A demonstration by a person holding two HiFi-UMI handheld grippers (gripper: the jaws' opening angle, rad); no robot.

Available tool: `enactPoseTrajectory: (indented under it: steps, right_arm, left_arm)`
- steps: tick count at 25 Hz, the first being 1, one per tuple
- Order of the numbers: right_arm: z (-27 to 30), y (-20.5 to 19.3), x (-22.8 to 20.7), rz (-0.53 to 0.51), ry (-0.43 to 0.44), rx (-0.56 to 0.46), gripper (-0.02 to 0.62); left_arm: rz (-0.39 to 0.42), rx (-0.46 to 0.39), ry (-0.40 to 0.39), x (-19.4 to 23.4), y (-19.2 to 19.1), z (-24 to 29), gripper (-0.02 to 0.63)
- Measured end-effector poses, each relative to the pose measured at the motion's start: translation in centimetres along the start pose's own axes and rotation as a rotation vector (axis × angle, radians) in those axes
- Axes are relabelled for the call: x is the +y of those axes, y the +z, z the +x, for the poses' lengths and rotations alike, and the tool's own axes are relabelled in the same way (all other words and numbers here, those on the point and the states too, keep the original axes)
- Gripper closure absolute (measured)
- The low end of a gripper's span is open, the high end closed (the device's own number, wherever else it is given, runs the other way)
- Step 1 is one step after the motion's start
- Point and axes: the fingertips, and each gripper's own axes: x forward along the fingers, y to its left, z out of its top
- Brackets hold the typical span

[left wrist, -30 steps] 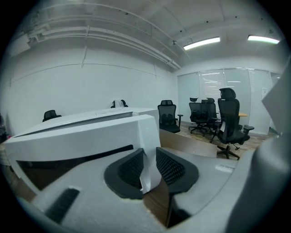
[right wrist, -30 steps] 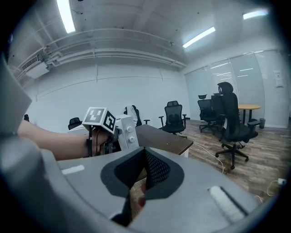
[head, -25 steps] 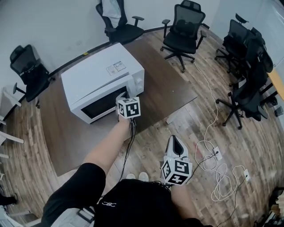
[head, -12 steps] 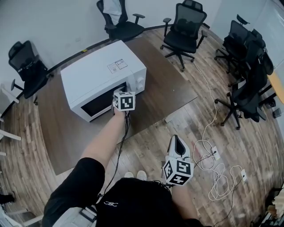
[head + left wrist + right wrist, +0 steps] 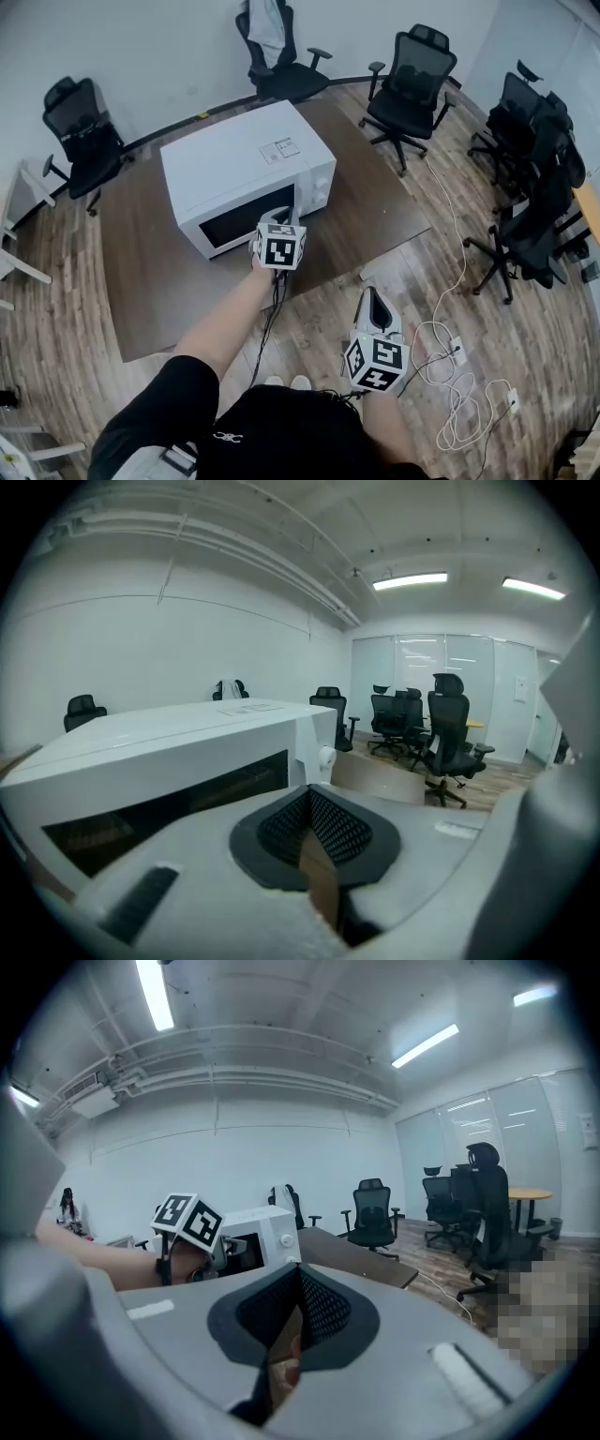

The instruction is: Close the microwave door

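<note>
An office meeting room: black swivel chairs (image 5: 422,56) ring a brown table (image 5: 150,281).

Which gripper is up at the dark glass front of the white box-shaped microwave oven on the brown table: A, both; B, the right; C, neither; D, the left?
D: the left gripper is right before the door of the white microwave oven, while the right gripper hangs over the floor near the person's body.
</note>
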Motion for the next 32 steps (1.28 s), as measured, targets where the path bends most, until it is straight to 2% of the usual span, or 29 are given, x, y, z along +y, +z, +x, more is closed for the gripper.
enactPoseTrajectory:
  steps: [3, 7, 12, 14, 17, 22, 27, 32]
  right_arm:
    - [0.8, 1.3, 2.0, -0.015, 0.043, -0.033, 0.588]
    - [2.3, 3.1, 6.0, -0.049, 0.142, -0.073, 0.588]
    - [2.6, 4.2, 11.5, -0.117, 0.251, -0.103, 0.588]
    - [2.5, 4.3, 13.4, -0.145, 0.283, -0.112, 0.588]
    - [2.2, 4.4, 15.6, -0.170, 0.300, -0.127, 0.588]
    - [1.3, 4.0, 18.2, -0.199, 0.334, -0.126, 0.589]
    - [0.7, 3.6, 19.1, -0.200, 0.333, -0.119, 0.589]
    - [-0.3, 3.3, 19.4, -0.195, 0.322, -0.118, 0.589]
  left_arm:
    - [-0.017, -0.018, -0.024, -0.8, -0.5, -3.8, 0.597]
    - [-0.070, -0.069, -0.004, -0.4, -0.5, -8.9, 0.597]
    - [-0.083, -0.116, 0.017, 0.7, -0.2, -15.6, 0.597]
    - [-0.060, -0.141, 0.034, 1.1, 0.2, -18.3, 0.597]
    - [-0.026, -0.183, 0.060, 1.3, 0.7, -22.1, 0.597]
    - [-0.058, -0.212, 0.057, 1.6, 0.5, -26.7, 0.597]
    - [-0.070, -0.228, 0.074, 2.7, 0.6, -28.4, 0.597]
    - [-0.076, -0.202, 0.091, 3.6, -0.9, -29.0, 0.597]
